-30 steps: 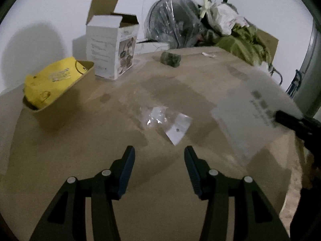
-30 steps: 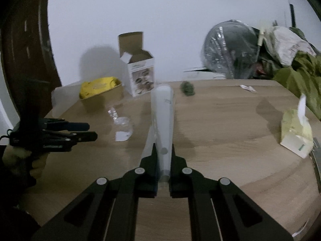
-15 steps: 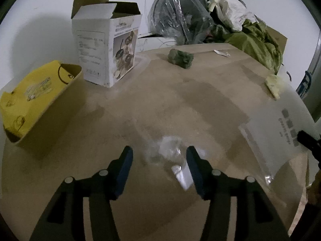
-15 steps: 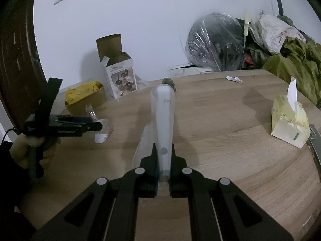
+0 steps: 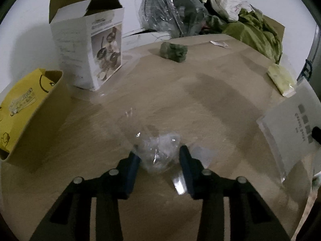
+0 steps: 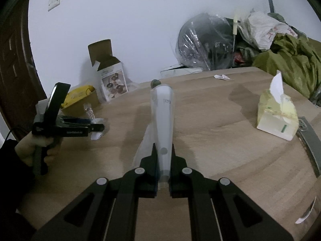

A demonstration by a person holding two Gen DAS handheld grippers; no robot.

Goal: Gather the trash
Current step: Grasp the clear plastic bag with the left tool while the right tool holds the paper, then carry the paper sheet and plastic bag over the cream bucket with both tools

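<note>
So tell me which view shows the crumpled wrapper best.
Left wrist view: the crumpled wrapper lies close, between the left tongs, which have just been closing on it. In the right wrist view the left tongs' side mostly hides it; only a white scrap shows.

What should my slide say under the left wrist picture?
Left gripper closing around crumpled clear plastic wrapper on the wooden table.

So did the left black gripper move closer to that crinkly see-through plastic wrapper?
Yes. The left gripper went forward toward the open white cardboard box, and its jaws have just been closing around the crumpled clear plastic wrapper now between them.
</note>
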